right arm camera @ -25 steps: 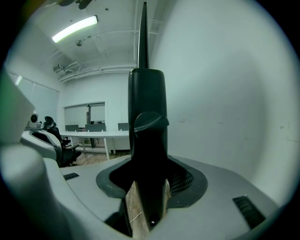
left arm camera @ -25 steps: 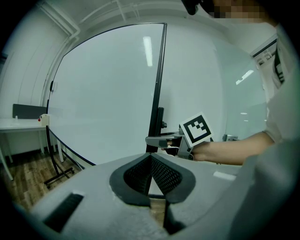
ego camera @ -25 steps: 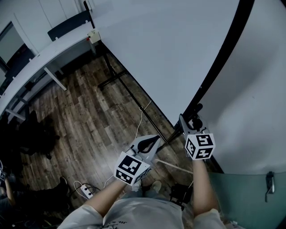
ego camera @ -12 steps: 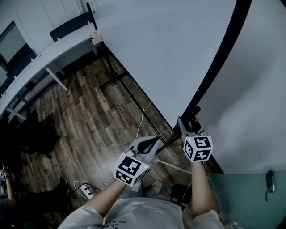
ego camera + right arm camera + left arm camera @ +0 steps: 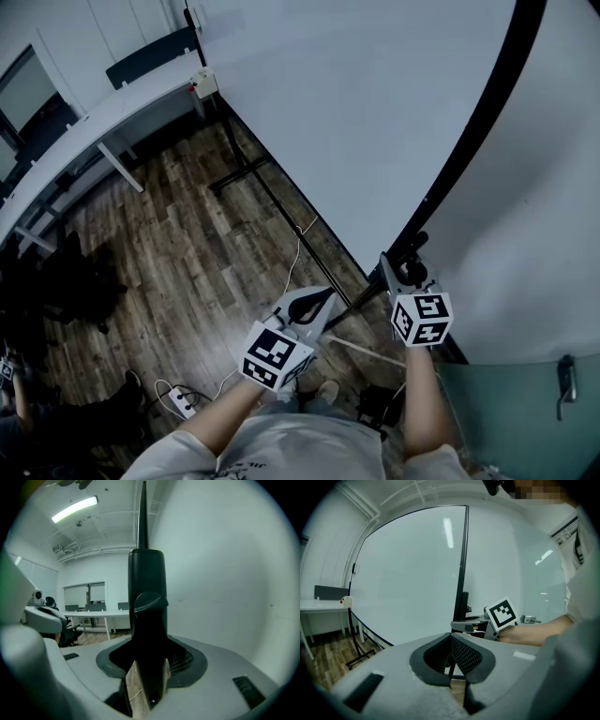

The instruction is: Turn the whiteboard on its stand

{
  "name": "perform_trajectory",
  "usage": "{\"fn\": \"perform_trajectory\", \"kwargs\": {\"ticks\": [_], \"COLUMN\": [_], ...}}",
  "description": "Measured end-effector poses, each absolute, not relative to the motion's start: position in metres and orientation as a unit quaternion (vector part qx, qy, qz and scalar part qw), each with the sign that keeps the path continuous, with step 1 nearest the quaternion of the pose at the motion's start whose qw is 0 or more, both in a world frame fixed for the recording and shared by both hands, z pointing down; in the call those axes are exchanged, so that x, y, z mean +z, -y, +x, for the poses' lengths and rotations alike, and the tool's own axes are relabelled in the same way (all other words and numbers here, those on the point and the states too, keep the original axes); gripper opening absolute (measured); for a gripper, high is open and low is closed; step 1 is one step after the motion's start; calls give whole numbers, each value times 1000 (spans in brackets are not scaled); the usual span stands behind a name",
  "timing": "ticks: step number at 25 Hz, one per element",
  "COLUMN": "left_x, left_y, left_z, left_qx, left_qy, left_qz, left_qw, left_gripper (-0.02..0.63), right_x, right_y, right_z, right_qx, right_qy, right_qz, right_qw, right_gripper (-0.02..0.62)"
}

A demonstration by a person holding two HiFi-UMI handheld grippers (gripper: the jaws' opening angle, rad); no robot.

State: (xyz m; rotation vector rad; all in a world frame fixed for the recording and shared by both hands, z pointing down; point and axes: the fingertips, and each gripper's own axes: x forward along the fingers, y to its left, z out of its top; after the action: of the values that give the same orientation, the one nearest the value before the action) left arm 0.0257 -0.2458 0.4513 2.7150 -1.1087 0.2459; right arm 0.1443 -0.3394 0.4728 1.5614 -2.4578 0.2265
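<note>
Black-padded jaws of my right gripper (image 5: 401,270): closed on the black upright (image 5: 147,620) of the stand, which fills the gap between them; a round knob sits on that upright just above the jaws.

Grey left gripper (image 5: 317,298): jaws shut together with nothing between them, held in the air just left of the right gripper and apart from the stand.

Whiteboard (image 5: 375,103): large, white, blank face, black frame. Its near edge runs along the gripped upright, and the face stretches away from me toward the desk.

Stand, lower part: thin black foot bars (image 5: 246,167) lying on the floor under the board.

Wall (image 5: 544,216): plain white, close to the right of the board's edge.

Floor (image 5: 178,234): dark wood planks.

Cable (image 5: 298,248): thin, white, trailing across the planks near the foot bars.

Power strip (image 5: 178,398): white, on the floor by my left arm.

Desk (image 5: 112,108): long, white, at the far left, well apart from both grippers.
</note>
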Motion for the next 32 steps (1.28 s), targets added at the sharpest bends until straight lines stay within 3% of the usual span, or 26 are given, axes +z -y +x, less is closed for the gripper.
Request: {"fn": "perform_trajectory", "kwargs": {"ticks": [32], "left_x": [442], "left_y": [177], "left_z": [47], "left_qx": [87], "left_qy": [317], "left_qz": [940], "left_qw": [98], "left_gripper": [11], "right_x": [466], "right_y": [194], "right_z": [208], "right_qx": [83], "right_qy": [818], "right_qz": [556], "right_qw": [121], "right_gripper": [186]}}
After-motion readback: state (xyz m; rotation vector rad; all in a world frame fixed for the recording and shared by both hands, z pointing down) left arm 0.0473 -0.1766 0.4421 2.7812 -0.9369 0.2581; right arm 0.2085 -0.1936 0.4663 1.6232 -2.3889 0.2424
